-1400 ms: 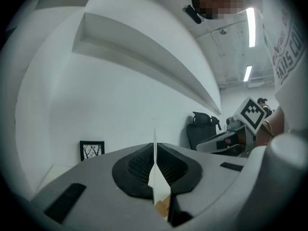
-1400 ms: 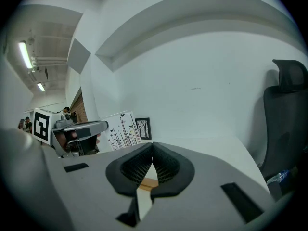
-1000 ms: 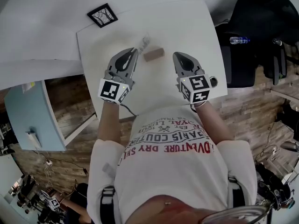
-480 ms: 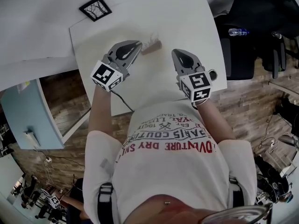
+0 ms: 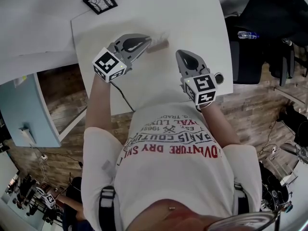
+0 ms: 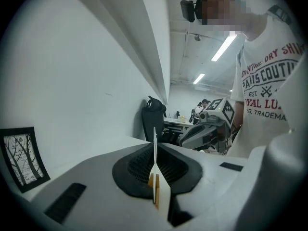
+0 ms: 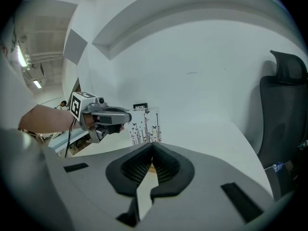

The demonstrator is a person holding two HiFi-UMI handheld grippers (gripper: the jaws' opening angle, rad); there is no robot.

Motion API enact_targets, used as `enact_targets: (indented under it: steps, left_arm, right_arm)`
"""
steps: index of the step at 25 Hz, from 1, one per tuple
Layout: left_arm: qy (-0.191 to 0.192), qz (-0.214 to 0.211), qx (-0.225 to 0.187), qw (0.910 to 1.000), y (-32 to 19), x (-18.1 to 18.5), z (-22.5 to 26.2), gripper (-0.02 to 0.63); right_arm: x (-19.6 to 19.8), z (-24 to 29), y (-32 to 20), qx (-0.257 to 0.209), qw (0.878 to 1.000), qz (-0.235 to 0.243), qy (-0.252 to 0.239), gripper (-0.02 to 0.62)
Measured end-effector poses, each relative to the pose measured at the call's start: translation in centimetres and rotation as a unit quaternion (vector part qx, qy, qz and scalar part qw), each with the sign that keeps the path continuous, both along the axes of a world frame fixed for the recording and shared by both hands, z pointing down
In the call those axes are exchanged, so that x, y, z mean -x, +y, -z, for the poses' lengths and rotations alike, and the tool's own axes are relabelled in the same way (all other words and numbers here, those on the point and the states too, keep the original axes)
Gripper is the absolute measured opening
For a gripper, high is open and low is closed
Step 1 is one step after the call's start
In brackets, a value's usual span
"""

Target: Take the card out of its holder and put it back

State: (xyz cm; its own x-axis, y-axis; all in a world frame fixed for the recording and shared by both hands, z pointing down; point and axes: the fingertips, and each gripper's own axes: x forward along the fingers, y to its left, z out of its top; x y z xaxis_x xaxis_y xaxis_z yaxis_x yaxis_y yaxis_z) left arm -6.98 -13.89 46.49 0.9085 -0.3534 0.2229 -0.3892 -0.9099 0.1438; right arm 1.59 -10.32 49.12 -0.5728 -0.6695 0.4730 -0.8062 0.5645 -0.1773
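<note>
A clear card printed with thin trees and butterflies [image 7: 145, 124] stands upright in my left gripper [image 7: 126, 115], which is shut on its left edge. In the left gripper view the card [image 6: 155, 150] shows edge-on between the closed pads. From the head view the left gripper [image 5: 148, 39] holds it right at the small wooden holder [image 5: 159, 44] on the white table [image 5: 202, 28]; whether the card sits in the slot is hidden. My right gripper [image 5: 178, 54] rests just right of the holder, shut and empty [image 7: 153, 146], with a sliver of wood [image 7: 151, 169] behind its jaws.
A framed black tree picture [image 5: 101, 0] lies at the table's far left corner. A black office chair [image 5: 260, 37] with a water bottle [image 5: 248, 34] stands off the right edge. A pale blue cabinet [image 5: 19, 114] is below the table's left edge.
My left gripper has carried the card to the right, from beside the holder to directly at it. The right gripper has barely moved.
</note>
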Motion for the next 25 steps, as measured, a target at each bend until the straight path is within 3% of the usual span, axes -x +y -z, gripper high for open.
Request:
enact_targets:
  steps: [8,25]
  left_arm:
    - [-0.005,-0.038,0.001,0.9992,0.22,-0.14,0.07,0.037]
    - [0.013,-0.034,0.0,0.9994,-0.11,0.27,-0.24,0.037]
  right_arm:
    - [0.33,-0.24,0.09,0.004,1.0,0.009,0.005,0.021]
    - [0.6,-0.61,0.01,0.009,1.0,0.021,0.017,0.021]
